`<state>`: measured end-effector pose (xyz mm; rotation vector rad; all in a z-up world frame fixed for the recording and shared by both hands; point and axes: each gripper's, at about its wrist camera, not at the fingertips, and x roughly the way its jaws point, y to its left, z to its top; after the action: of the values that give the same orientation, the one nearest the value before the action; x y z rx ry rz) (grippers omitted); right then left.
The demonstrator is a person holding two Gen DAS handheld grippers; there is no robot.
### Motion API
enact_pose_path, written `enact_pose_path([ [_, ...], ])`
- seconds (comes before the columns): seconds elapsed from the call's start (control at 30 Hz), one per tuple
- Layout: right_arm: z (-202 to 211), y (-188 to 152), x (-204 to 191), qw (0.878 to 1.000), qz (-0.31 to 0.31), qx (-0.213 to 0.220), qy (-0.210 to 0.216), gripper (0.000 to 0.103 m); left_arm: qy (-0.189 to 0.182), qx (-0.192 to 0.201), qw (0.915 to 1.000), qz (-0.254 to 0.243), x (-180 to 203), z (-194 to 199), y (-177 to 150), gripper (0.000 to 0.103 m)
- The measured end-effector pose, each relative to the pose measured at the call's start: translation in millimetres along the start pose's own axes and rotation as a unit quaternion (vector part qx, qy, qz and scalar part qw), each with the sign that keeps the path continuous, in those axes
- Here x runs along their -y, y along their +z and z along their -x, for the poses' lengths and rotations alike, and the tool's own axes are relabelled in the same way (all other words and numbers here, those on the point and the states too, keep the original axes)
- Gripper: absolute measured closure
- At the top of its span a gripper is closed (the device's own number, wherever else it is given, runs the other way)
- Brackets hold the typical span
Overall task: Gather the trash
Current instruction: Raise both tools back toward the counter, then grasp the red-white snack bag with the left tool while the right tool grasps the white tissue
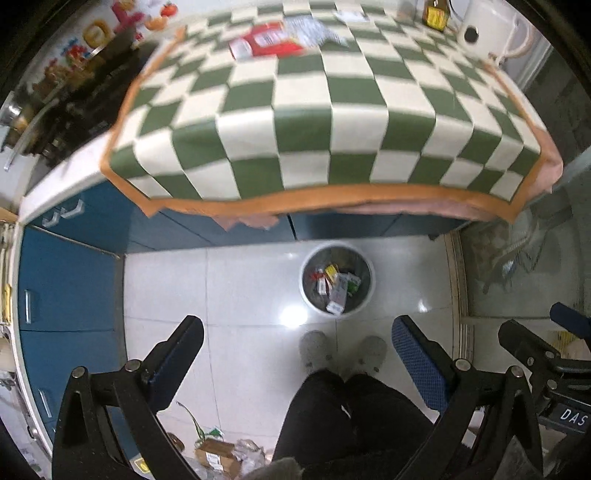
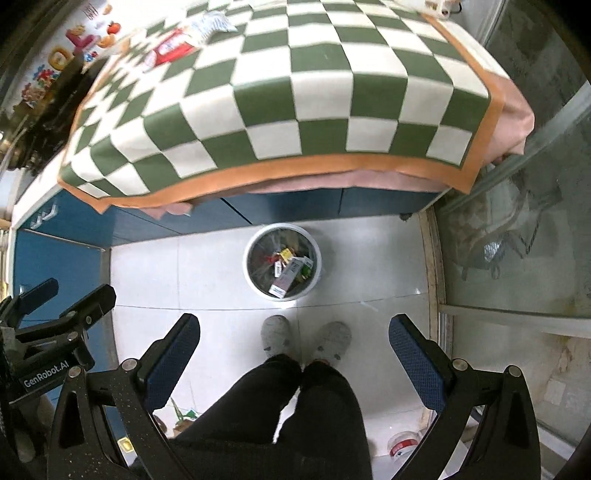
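Note:
A round white bin (image 1: 306,295) with a dark liner stands on the floor below the table edge, with several cartons and wrappers inside; it also shows in the right wrist view (image 2: 251,273). A red packet (image 1: 266,38) and a silver-white wrapper (image 1: 314,29) lie at the far side of the checkered tablecloth (image 1: 314,122); both also show in the right wrist view, the packet (image 2: 168,48) and the wrapper (image 2: 210,24). My left gripper (image 1: 297,332) is open and empty, high above the floor. My right gripper (image 2: 294,326) is open and empty, beside the left one.
Blue cabinets (image 1: 70,280) run along the left. A glass door (image 2: 517,221) stands at the right. A white kettle (image 1: 487,29) and a jar stand at the table's far right. The person's legs and slippers (image 2: 306,339) are just before the bin. Cardboard scraps (image 1: 218,452) lie on the floor.

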<state>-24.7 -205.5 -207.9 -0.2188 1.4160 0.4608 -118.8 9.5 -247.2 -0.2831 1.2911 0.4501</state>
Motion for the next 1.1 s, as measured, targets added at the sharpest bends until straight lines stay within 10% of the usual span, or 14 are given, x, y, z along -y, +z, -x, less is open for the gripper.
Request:
enact_pose_path([
  [0.3,49,65,-11,0.995,-0.047,0.070,0.050,0.000,-0.010,0.102,0.9941,0.035,-28,51,74,0.000],
  [0.77,-27,322,38,0.992,-0.056,0.040,0.103,0.000,-0.029,0.024,0.9699,0.241,-97,-54,271,0.000],
  [1.1,-129,545,20,0.996,0.009,0.008,0.091,0.000,-0.010,-0.047,0.9651,0.257,-116,-167,379,0.000],
])
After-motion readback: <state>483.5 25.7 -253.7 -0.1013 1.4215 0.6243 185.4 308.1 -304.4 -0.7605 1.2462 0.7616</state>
